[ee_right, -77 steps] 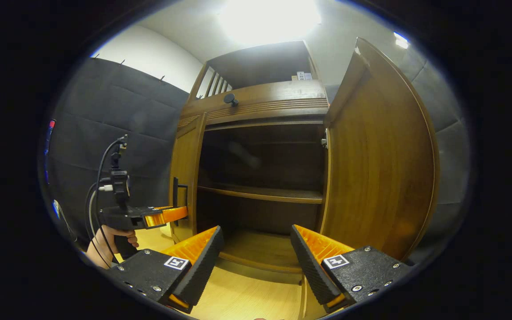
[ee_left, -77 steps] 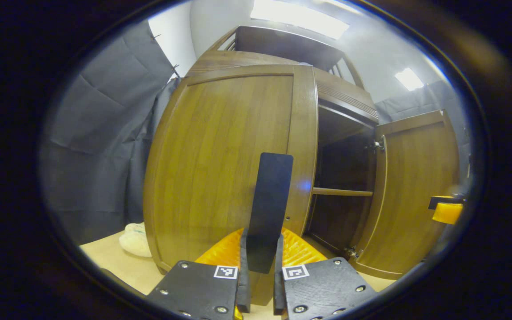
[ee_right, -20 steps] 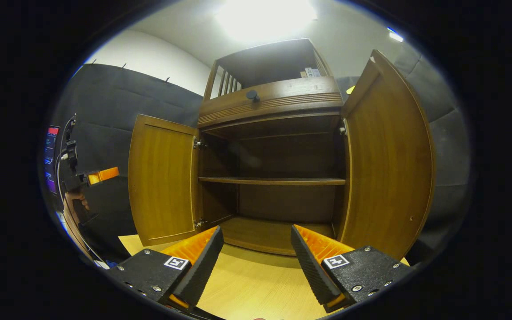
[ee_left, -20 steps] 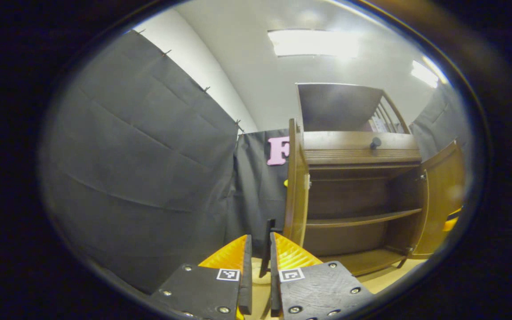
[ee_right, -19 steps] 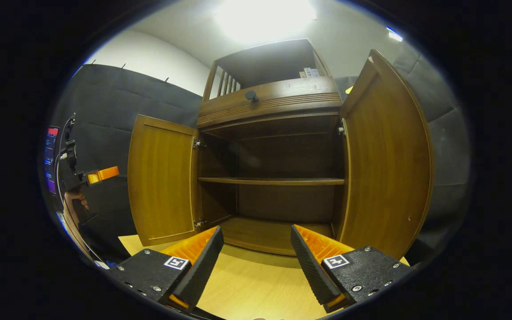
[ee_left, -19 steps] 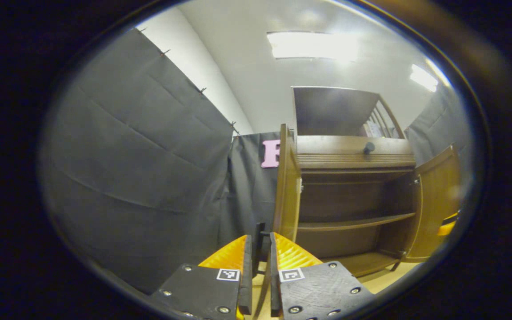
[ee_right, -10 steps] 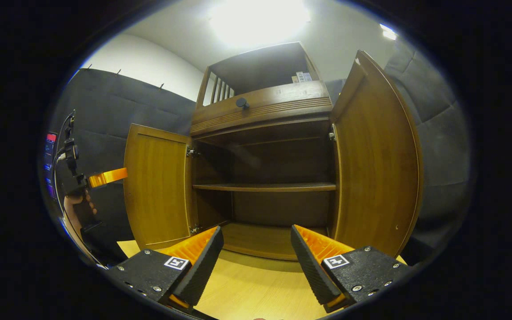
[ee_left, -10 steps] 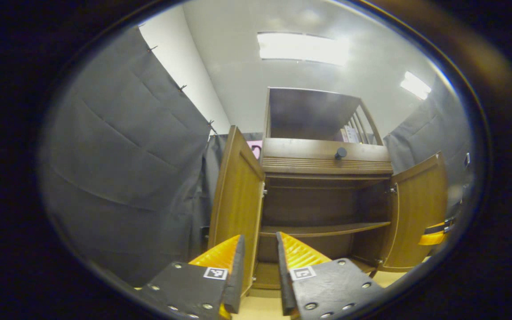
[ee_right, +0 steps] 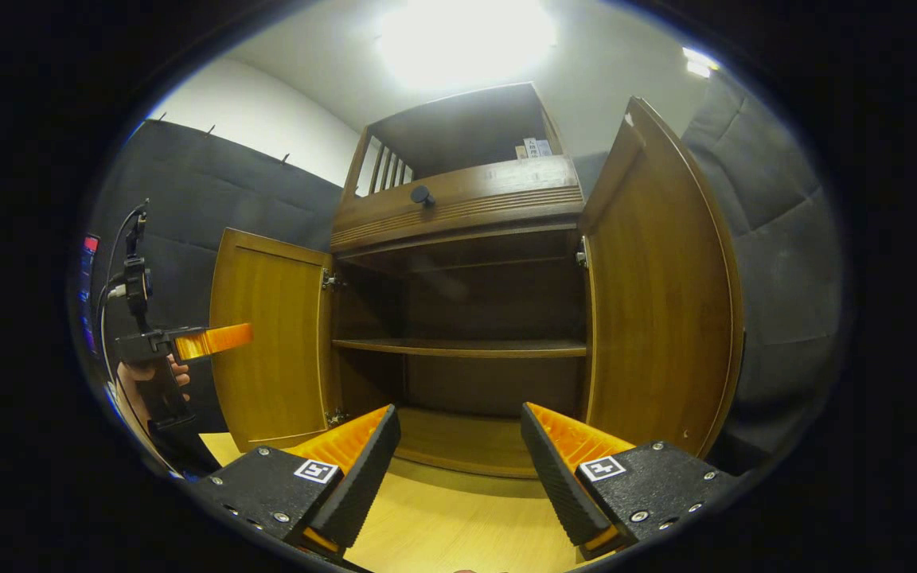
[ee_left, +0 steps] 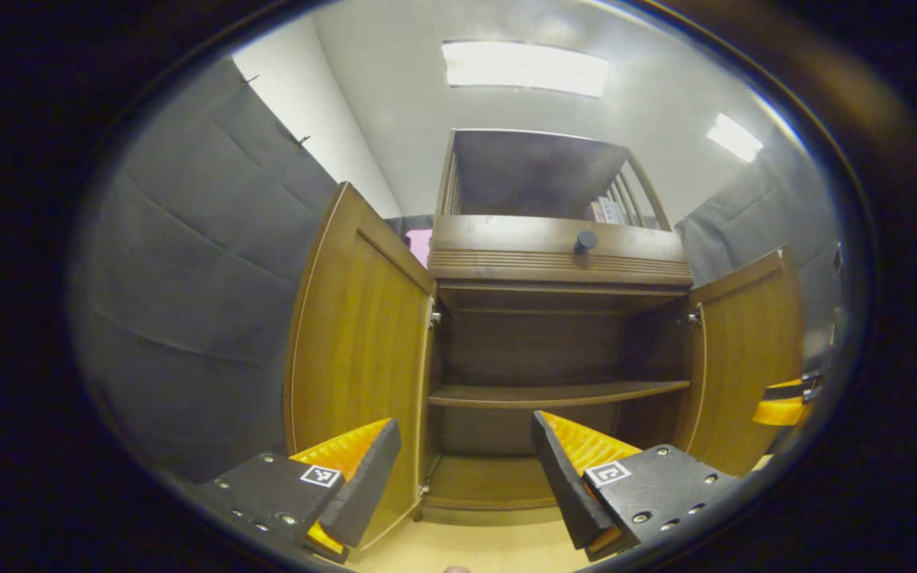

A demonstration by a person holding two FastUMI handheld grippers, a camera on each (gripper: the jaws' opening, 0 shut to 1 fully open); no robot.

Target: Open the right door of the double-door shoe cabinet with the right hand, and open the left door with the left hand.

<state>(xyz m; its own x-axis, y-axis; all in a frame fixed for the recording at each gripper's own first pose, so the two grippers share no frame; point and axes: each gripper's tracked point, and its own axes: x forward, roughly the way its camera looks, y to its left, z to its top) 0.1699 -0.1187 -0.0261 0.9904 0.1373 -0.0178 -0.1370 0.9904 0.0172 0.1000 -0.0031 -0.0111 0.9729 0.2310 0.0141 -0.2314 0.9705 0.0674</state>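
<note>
Wooden shoe cabinet (ee_right: 466, 263) stands ahead of you, left door (ee_right: 267, 342) and right door (ee_right: 665, 318) both swung wide, inner shelf (ee_right: 458, 348) bare. Your left gripper (ee_left: 458, 477) and right gripper (ee_right: 458, 469) hang near the floor, fingers spread, holding nothing. Judging the job done, draw both straight back, clear of the door edges.

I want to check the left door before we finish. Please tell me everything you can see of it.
The left door is a brown wooden panel with a raised frame around a flat inset. It stands swung wide open on two metal hinges, upper and lower, at the cabinet side. It hangs upright just above the light wooden floor. Nothing touches it: the left gripper, jaws open, is in front of it and apart.
</note>
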